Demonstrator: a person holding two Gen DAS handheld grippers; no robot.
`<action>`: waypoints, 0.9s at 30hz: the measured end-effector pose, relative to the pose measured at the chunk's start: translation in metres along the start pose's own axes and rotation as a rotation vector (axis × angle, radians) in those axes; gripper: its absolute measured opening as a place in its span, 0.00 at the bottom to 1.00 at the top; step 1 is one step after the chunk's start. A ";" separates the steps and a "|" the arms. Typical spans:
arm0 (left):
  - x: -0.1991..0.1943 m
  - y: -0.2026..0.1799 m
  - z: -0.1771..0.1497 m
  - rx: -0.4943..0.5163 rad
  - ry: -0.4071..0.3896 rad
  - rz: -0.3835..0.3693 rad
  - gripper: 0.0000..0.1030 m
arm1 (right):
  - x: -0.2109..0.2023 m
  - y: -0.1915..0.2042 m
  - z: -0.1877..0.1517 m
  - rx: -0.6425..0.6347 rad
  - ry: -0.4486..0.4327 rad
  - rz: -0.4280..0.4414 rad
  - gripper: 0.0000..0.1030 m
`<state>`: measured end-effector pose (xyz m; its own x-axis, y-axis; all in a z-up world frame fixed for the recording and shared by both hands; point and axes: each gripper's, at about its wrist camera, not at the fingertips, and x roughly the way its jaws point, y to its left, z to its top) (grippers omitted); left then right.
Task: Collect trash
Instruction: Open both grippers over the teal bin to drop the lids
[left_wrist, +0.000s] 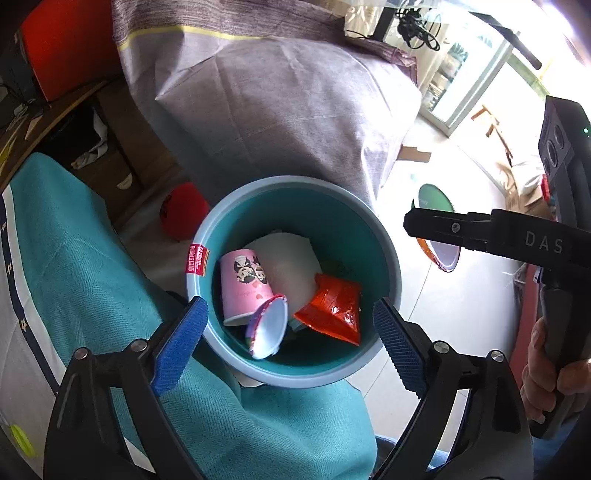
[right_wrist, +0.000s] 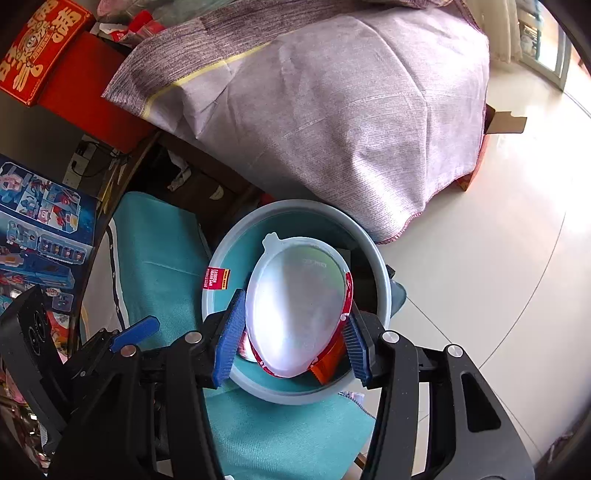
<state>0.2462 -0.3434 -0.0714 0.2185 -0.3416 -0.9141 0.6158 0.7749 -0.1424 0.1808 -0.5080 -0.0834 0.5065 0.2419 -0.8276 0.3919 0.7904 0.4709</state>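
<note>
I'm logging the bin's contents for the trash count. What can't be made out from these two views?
- Right wrist view: most of the bin interior is hidden by the foil lid clamped in the right tool.
- Left wrist view: whatever lies under the pink cup, white paper and red wrapper is covered.
- Print on the bin's red label is too small to read.
- The same lid is mostly hidden behind the right tool's finger in the left view.

A grey-purple cloth (right_wrist: 332, 110) drapes furniture beside a teal towel (left_wrist: 92, 277), with red boxes (right_wrist: 55, 55) behind.
</note>
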 end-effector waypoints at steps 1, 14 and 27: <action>0.000 0.001 0.000 -0.006 0.003 -0.002 0.89 | 0.001 0.001 0.000 0.000 0.003 0.000 0.47; -0.009 0.023 -0.018 -0.058 0.018 -0.004 0.89 | 0.019 0.028 -0.003 -0.052 0.047 0.006 0.65; -0.032 0.044 -0.037 -0.094 -0.019 -0.012 0.89 | 0.019 0.047 -0.016 -0.038 0.061 -0.023 0.74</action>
<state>0.2380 -0.2788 -0.0624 0.2262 -0.3602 -0.9050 0.5447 0.8171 -0.1890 0.1965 -0.4577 -0.0821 0.4496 0.2558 -0.8558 0.3728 0.8169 0.4401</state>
